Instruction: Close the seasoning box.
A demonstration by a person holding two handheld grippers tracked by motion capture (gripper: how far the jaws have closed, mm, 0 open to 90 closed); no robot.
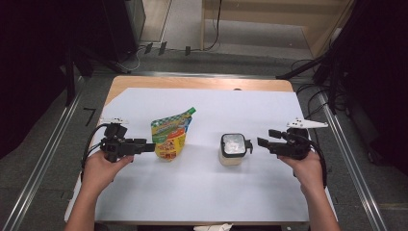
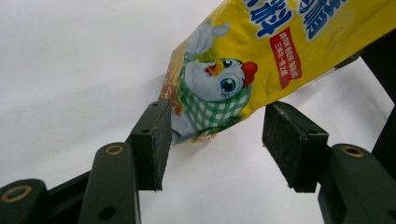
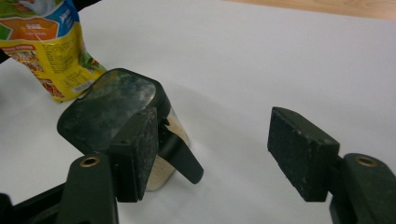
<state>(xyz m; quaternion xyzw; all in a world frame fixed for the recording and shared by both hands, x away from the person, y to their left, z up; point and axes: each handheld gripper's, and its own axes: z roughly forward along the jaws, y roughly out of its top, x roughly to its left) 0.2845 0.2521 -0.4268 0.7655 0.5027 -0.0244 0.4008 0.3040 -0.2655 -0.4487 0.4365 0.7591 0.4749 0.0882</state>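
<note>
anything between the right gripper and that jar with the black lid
Nothing visible. In the high view bare white paper separates the right gripper from the jar, whose black lid latch points toward it. In the right gripper view the jaws stand open, the jar beside one pad, not between them. The yellow pouch lies beyond.

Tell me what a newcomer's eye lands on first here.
The bright yellow pouch with its cartoon chicken, lying left of centre on the white sheet, draws the eye first; the left gripper stands open around its lower end. Right of it stands a small jar with a black lid, and the right gripper is open just beside it.
</note>
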